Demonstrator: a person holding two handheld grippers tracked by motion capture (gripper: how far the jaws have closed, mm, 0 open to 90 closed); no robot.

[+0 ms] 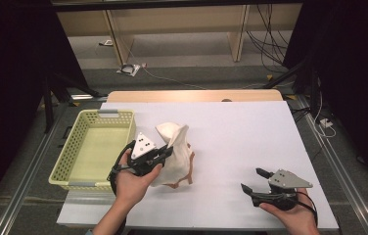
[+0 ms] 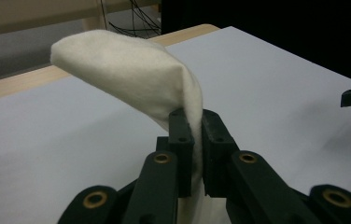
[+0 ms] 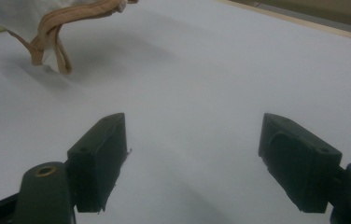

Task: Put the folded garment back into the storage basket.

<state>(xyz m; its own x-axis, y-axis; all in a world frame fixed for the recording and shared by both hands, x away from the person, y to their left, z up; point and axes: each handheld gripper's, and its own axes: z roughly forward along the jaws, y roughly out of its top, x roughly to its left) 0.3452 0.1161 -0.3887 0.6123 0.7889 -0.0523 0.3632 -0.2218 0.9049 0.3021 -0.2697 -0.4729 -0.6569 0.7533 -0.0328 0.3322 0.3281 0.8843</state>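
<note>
A cream cloth bag (image 1: 177, 154) with tan straps (image 3: 52, 35) hangs partly lifted over the middle of the white table (image 1: 241, 137). My left gripper (image 1: 168, 151) is shut on its upper edge; in the left gripper view the cream fabric (image 2: 131, 70) is pinched between the two black jaws and curls up and away to the left. My right gripper (image 1: 254, 179) rests low near the table's front right, its jaws wide apart with nothing between them. The right gripper view looks across bare tabletop toward the dangling straps.
A pale yellow plastic basket (image 1: 69, 156) stands at the table's left edge, beside my left hand. A wooden strip (image 1: 192, 95) borders the far side of the table. Dark floor, cables and shelf legs lie beyond.
</note>
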